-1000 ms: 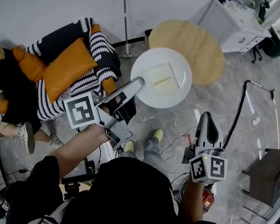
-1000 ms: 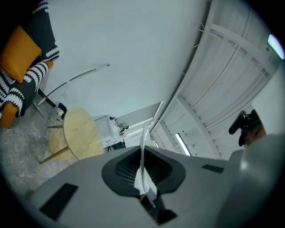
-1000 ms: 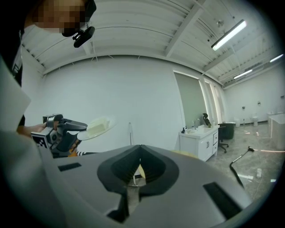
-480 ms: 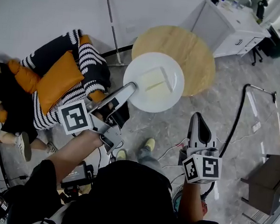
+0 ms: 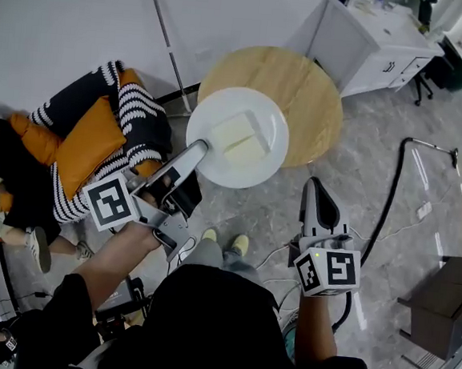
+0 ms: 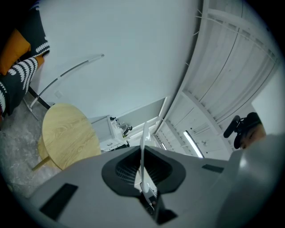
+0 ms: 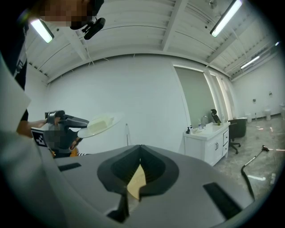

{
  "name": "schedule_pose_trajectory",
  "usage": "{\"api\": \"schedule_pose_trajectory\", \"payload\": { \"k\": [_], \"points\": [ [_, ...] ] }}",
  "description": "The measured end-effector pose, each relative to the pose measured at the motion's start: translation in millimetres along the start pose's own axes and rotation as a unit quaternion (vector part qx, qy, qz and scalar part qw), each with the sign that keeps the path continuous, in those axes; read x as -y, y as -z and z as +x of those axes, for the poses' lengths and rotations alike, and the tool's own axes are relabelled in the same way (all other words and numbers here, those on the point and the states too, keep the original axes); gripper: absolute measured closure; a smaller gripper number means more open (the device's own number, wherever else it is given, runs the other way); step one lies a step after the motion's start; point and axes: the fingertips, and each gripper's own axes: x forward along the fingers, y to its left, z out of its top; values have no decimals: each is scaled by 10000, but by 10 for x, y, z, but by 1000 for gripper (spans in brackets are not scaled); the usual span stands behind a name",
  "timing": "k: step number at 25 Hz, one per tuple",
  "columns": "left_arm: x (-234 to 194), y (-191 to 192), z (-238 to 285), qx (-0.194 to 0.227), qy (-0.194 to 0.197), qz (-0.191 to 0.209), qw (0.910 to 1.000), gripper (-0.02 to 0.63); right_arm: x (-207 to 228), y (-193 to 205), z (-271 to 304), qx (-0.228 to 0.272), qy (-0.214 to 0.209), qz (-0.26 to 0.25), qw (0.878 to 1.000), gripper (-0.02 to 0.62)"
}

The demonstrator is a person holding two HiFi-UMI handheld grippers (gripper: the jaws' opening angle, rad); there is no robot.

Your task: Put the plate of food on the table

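Holding the left gripper (image 5: 200, 147) clamped on the near rim of the plate (image 5: 230, 176), I have the dish out ahead of me by one edge only. The left gripper view shows that rim edge-on, pinched between the pads. The grip is flat and low on the rim, I judge, so the plate rides level and the food (image 5: 239, 138), two pale slabs, stays put in the middle. The right gripper (image 5: 314, 187) hangs beside my hip with jaws together on nothing; it is spare here, kept wide of the plate. From its view the plate (image 7: 99, 124) reads level, up in the air, resting on nothing. Just beyond, the round wooden table (image 5: 307, 90) lies partly under the plate's far half, so the dish overhangs its near edge without being set down; placing is not yet done. To my left are a striped armchair (image 5: 136, 115) and orange cushion (image 5: 85, 147). Farthest off stands a white cabinet (image 5: 369, 35) against the wall.
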Motion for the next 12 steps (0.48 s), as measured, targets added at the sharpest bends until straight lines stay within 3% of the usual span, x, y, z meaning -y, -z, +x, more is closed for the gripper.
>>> {"api": "schedule_pose_trajectory", "payload": {
  "k": [12],
  "points": [
    [-99, -42, 109, -168, -125, -98, 9997, 588, 67, -31, 143, -65, 58, -41, 10000, 588]
  ]
}}
